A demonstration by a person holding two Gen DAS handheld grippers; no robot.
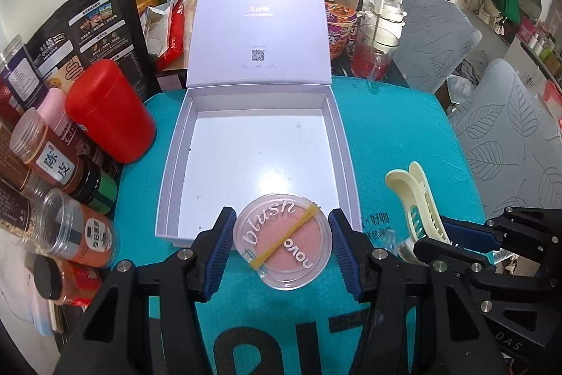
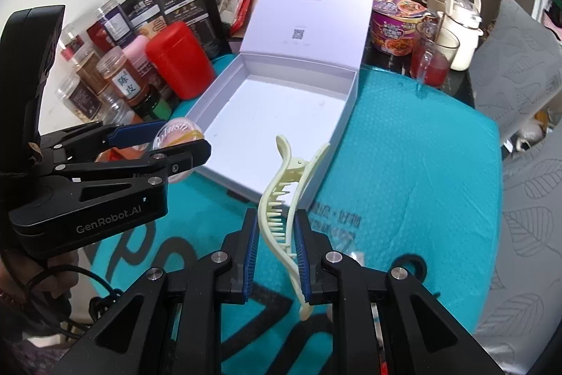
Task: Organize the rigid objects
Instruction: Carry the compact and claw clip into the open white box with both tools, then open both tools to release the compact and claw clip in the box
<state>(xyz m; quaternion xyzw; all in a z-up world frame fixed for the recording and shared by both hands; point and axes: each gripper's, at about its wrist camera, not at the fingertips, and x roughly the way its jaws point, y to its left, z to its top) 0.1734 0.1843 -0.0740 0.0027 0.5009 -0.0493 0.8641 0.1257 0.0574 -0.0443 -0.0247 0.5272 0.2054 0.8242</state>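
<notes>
Blush compact (image 1: 282,241) clamped in left tool (image 1: 282,246), hair clip (image 2: 286,202) pinched in right tool (image 2: 277,255), both carried toward open white box (image 1: 168,178) for stowing.

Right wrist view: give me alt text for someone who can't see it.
The right gripper is shut on a pale yellow hair claw clip, held above a teal mat near an open, empty white box. At left, the left gripper holds a round blush compact.

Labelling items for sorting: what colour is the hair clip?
Pale cream-yellow hair clip, clearest in the right wrist view.
</notes>
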